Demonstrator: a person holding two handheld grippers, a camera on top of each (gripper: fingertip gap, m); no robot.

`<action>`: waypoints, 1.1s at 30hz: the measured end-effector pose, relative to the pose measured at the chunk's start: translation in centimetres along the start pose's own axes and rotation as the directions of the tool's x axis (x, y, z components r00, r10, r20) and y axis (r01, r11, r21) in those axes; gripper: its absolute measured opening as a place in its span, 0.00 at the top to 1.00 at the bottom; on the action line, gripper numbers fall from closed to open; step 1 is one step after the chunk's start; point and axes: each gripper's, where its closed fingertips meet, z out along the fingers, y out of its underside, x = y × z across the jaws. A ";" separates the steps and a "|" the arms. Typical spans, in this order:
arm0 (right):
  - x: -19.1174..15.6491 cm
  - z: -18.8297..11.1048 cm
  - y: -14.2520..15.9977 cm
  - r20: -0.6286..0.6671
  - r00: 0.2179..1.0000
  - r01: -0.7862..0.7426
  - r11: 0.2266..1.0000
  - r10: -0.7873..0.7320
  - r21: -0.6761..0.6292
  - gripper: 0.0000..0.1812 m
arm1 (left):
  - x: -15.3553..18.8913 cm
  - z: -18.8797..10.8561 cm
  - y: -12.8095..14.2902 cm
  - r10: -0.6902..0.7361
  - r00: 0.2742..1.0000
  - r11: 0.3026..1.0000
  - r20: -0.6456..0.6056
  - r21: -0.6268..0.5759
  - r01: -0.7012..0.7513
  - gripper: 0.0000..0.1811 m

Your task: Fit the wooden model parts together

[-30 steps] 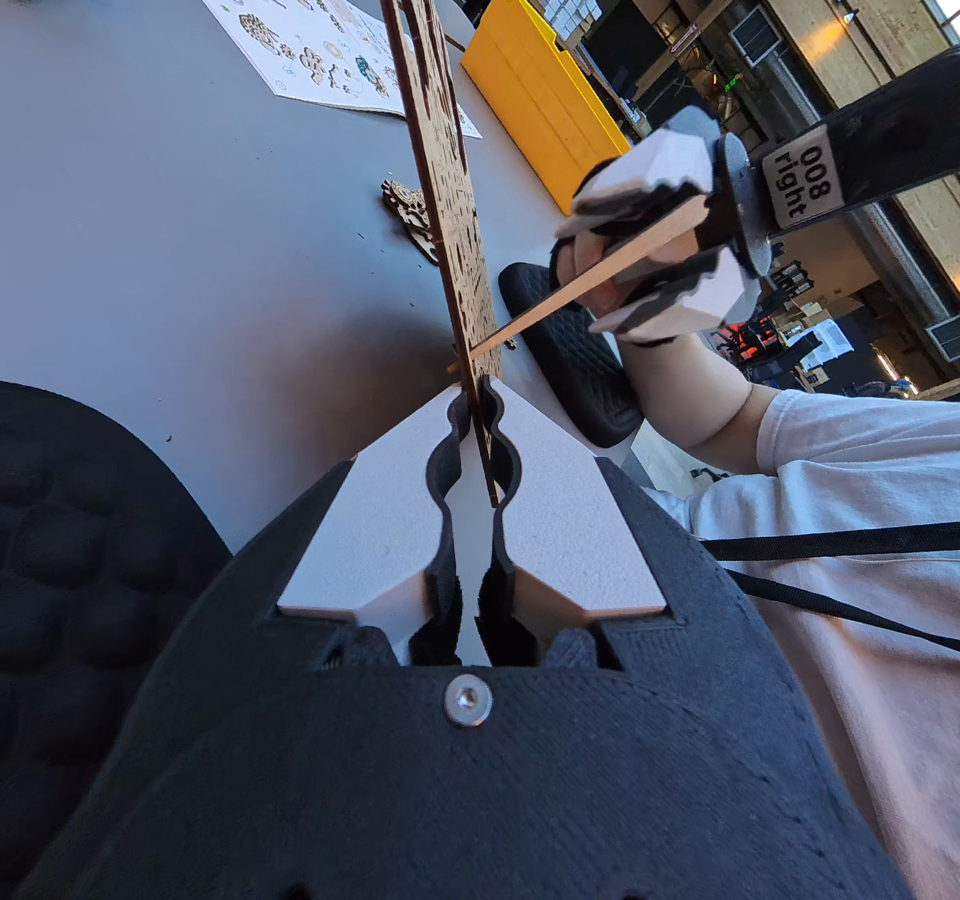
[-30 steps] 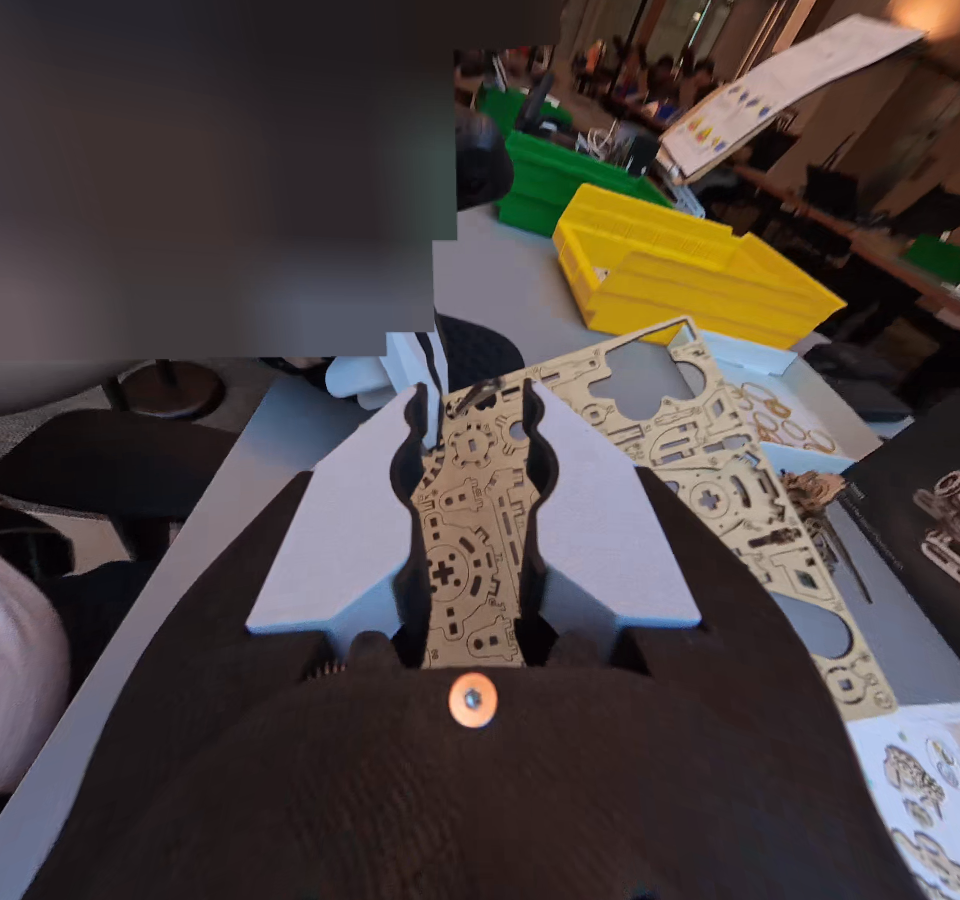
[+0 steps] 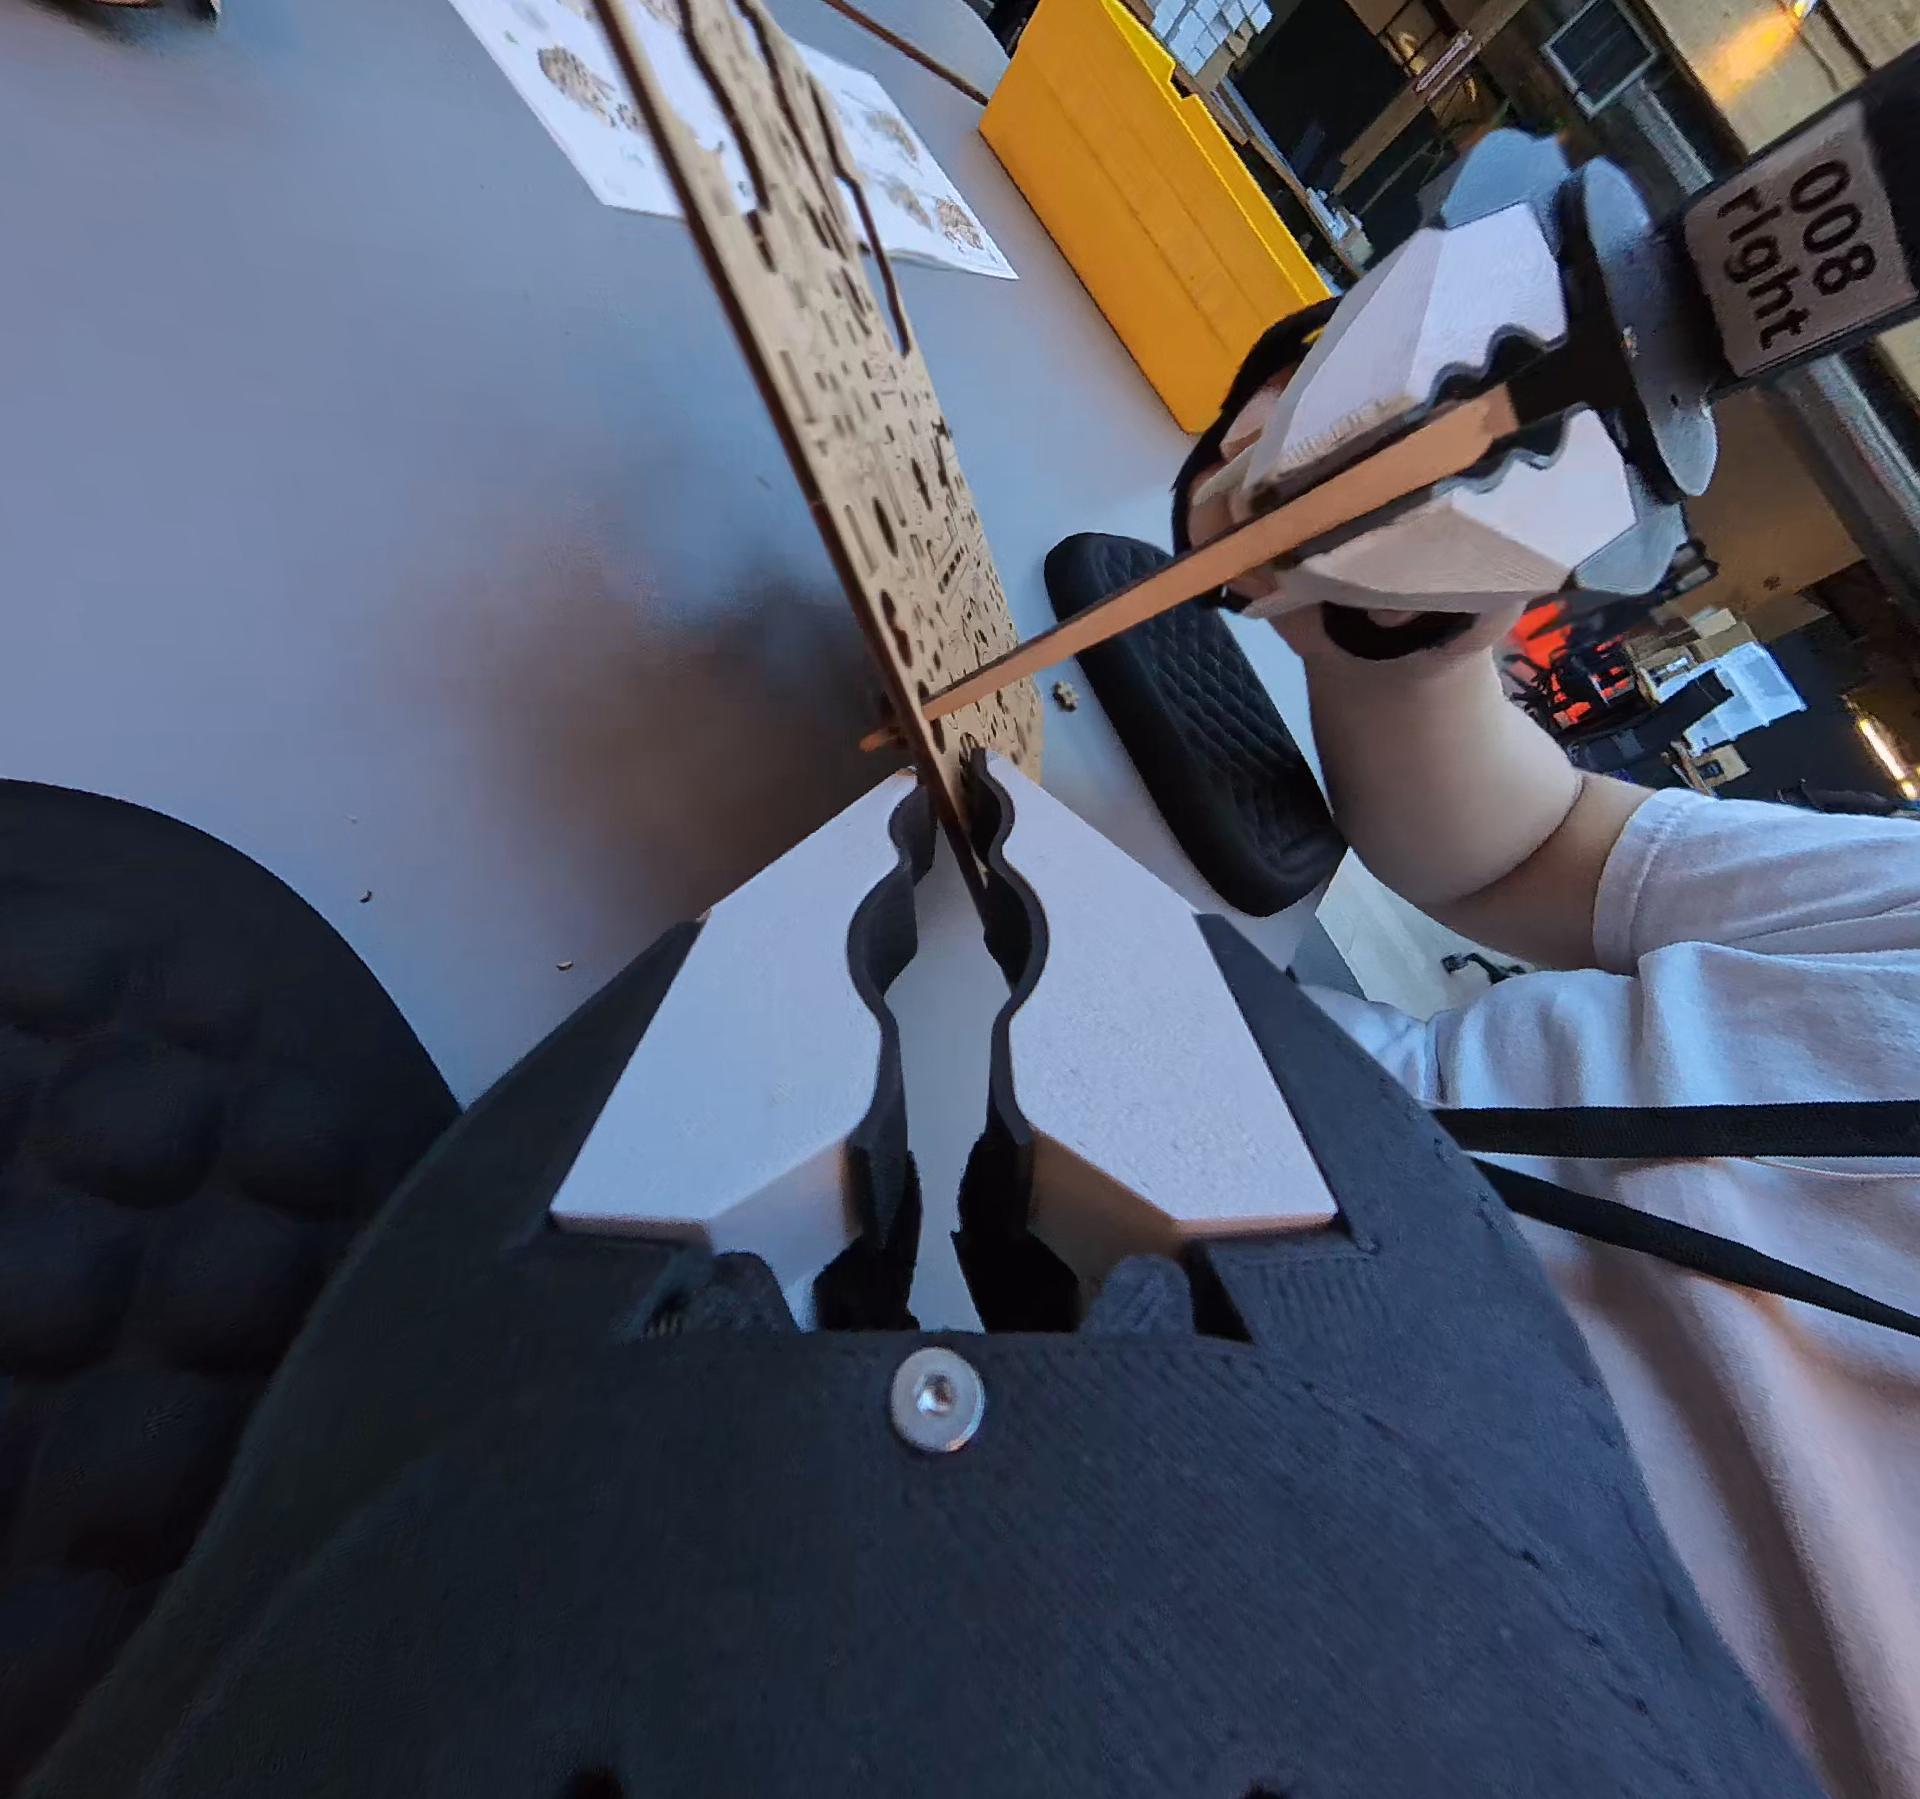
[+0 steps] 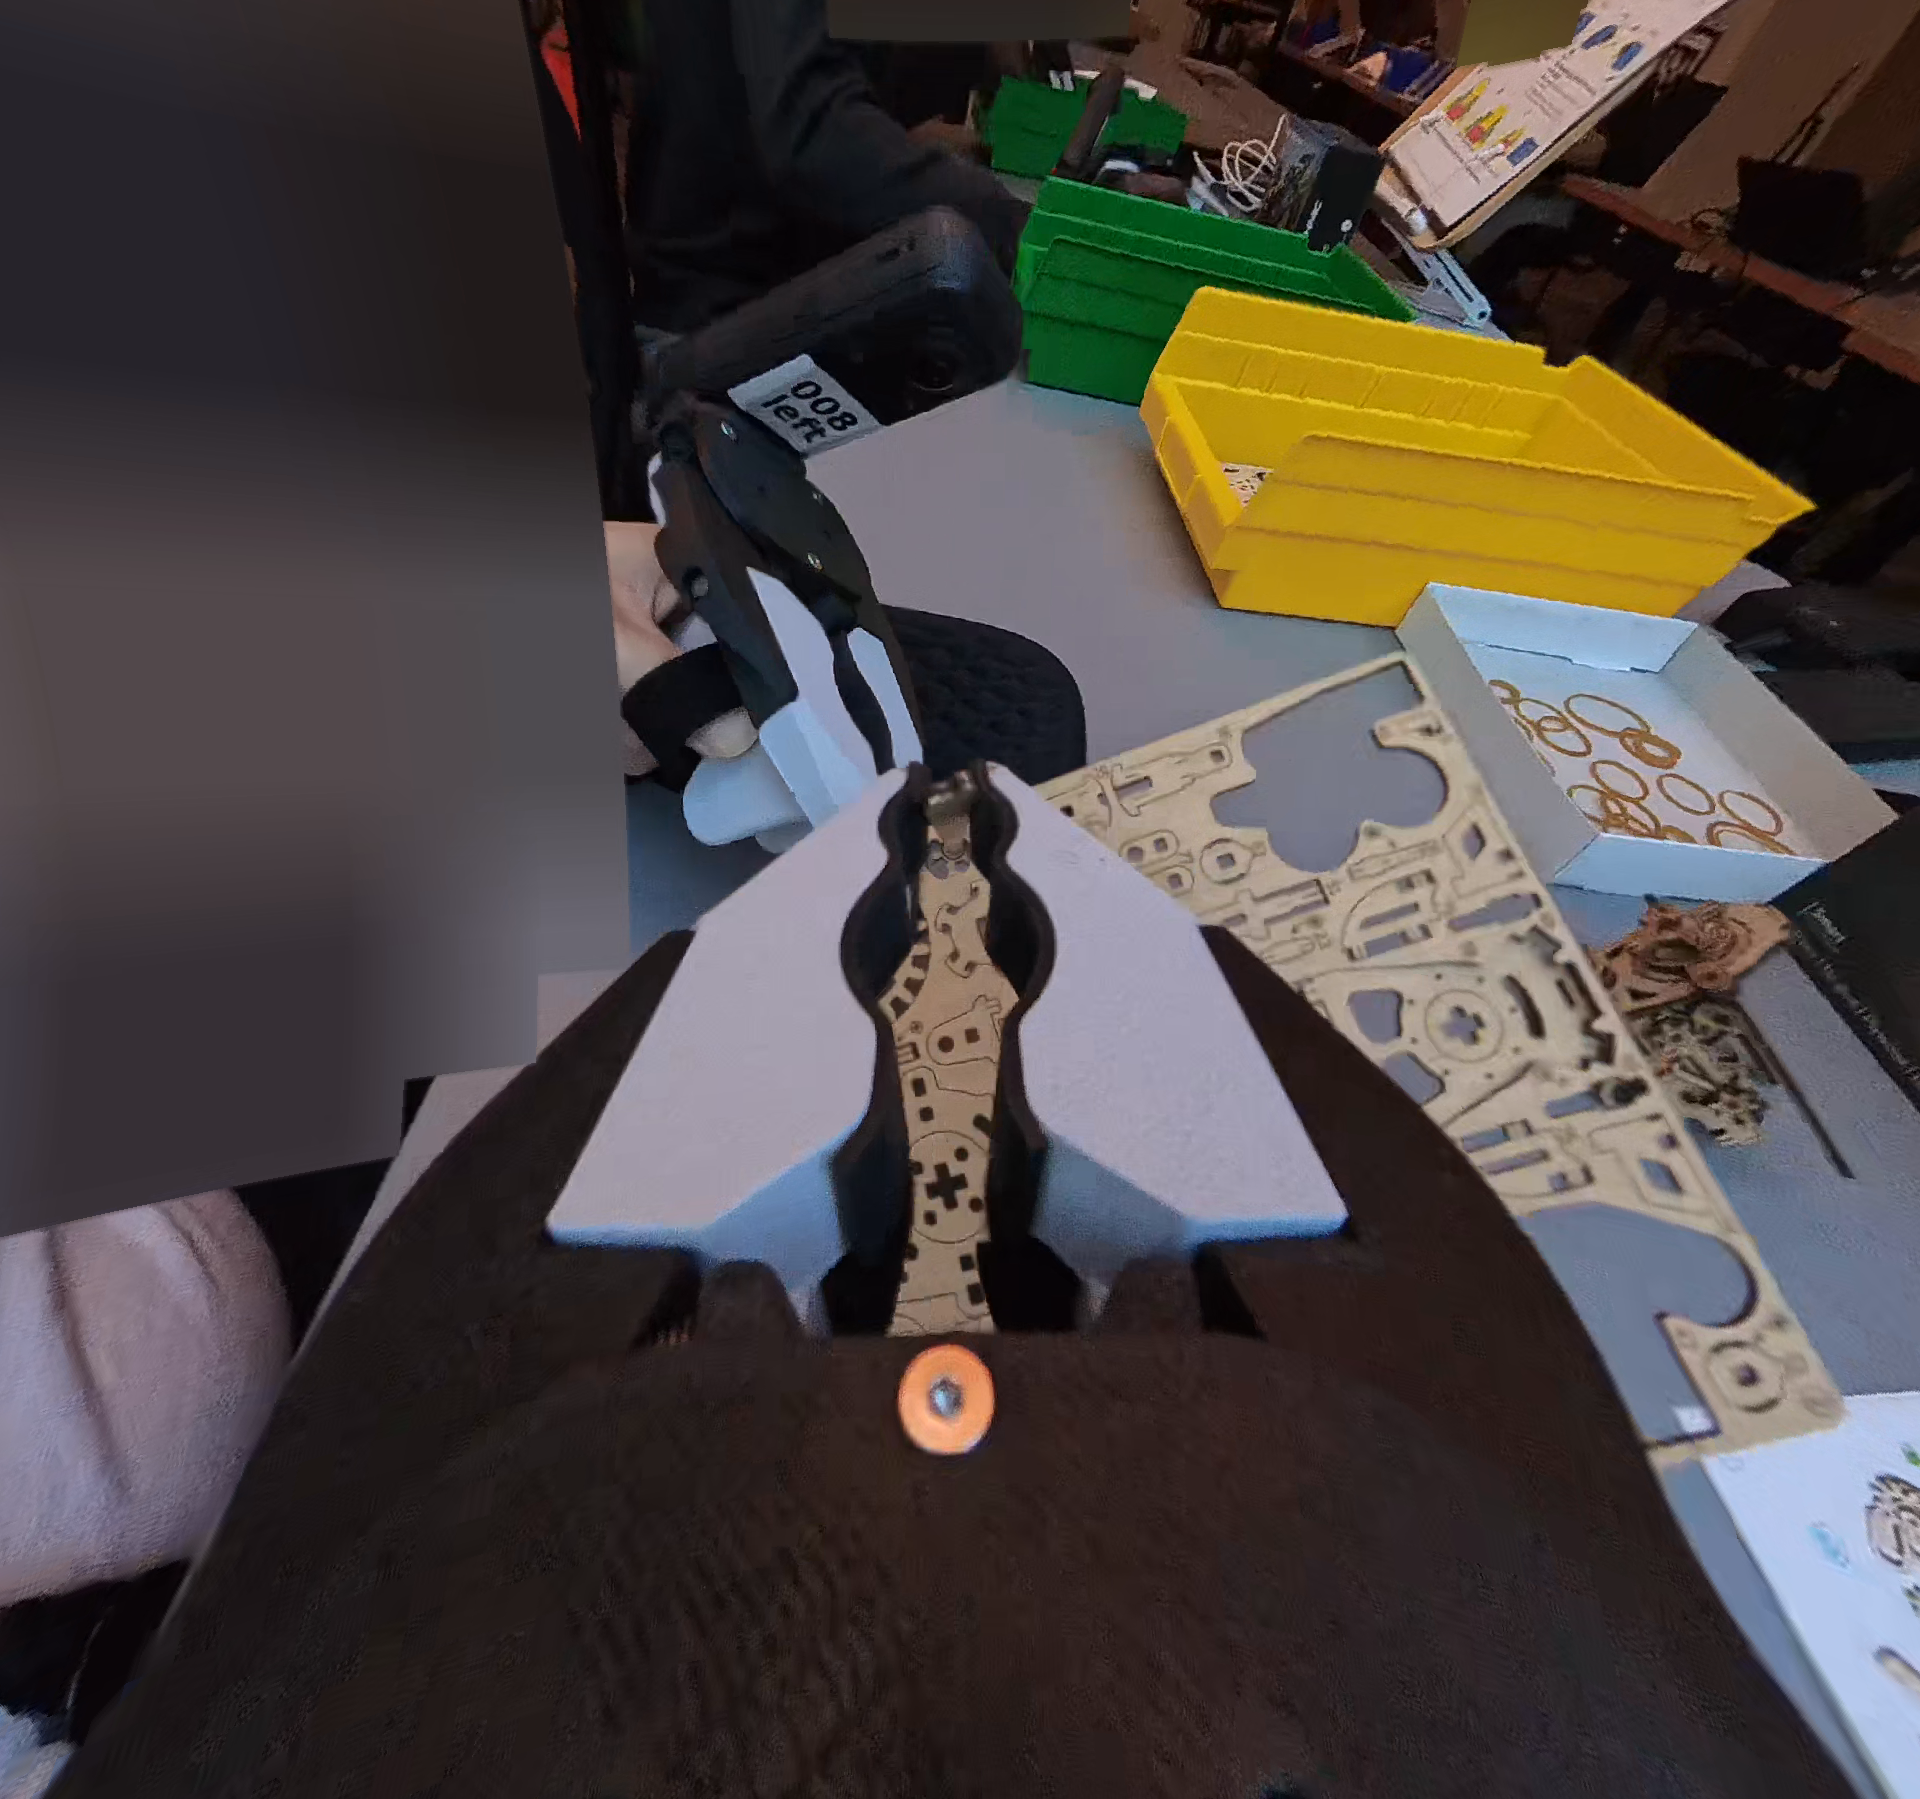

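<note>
Wooden sheet, laser-cut, standing on edge over grey table; lower corner being pinched by left gripper. Wooden strip being clamped by right gripper, tip meeting sheet just above left fingertips. Yellow bin lying behind.

Second wooden sheet lying flat on table; right gripper pinching strip; left gripper just beyond, closing state not discernible. White tray, yellow bin sitting behind.

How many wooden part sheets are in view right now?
2. The large sheet is clamped by its edge in the left gripper. The narrow sheet is clamped in the right gripper, its tip meeting the large one. More may be hidden.
</note>
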 end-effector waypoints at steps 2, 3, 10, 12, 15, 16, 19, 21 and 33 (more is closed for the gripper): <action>0.7 -0.6 -0.2 -0.022 0.992 -0.127 0.991 0.128 0.031 0.97 | 0.4 -0.1 -0.5 -0.006 1.000 0.999 -0.017 0.031 0.006 1.00; 0.9 -0.8 -0.1 -0.026 0.978 -0.207 0.978 0.208 0.032 0.97 | 0.3 -0.1 -0.6 0.008 1.000 0.999 -0.009 0.035 -0.008 1.00; -0.5 -1.3 0.8 -0.179 0.979 0.074 0.990 -0.096 -0.123 0.97 | 0.0 1.3 -0.7 -0.021 1.000 1.000 -0.002 -0.005 0.021 1.00; -1.1 -1.5 1.3 -0.179 0.942 0.250 0.949 -0.284 -0.193 0.97 | 0.0 1.3 -0.6 -0.041 0.999 0.999 -0.027 -0.008 0.040 1.00; -0.4 -3.6 -0.7 -0.224 0.961 0.156 0.987 -0.159 -0.034 0.97 | -1.9 0.5 -0.6 -0.087 0.995 0.996 0.047 0.028 0.086 0.99; 0.1 -4.3 -1.0 -0.198 0.979 0.050 0.998 -0.043 0.029 0.97 | -2.1 -0.1 -0.8 -0.103 0.994 0.994 0.048 0.044 0.100 1.00; 1.0 -6.2 -1.9 -0.154 0.983 -0.073 0.981 0.101 0.178 0.97 | -2.0 -0.5 -0.5 -0.056 0.996 0.998 0.070 0.004 0.056 1.00; 0.7 -6.1 -1.5 -0.127 0.986 -0.085 0.981 0.108 0.176 0.97 | -1.5 -0.2 -0.5 -0.038 0.998 0.999 0.057 -0.010 0.038 1.00; 0.4 -7.7 -3.7 -0.133 0.991 0.025 0.963 0.011 0.268 0.97 | -0.8 -5.7 -4.6 -0.061 0.998 0.983 -0.024 0.169 0.064 1.00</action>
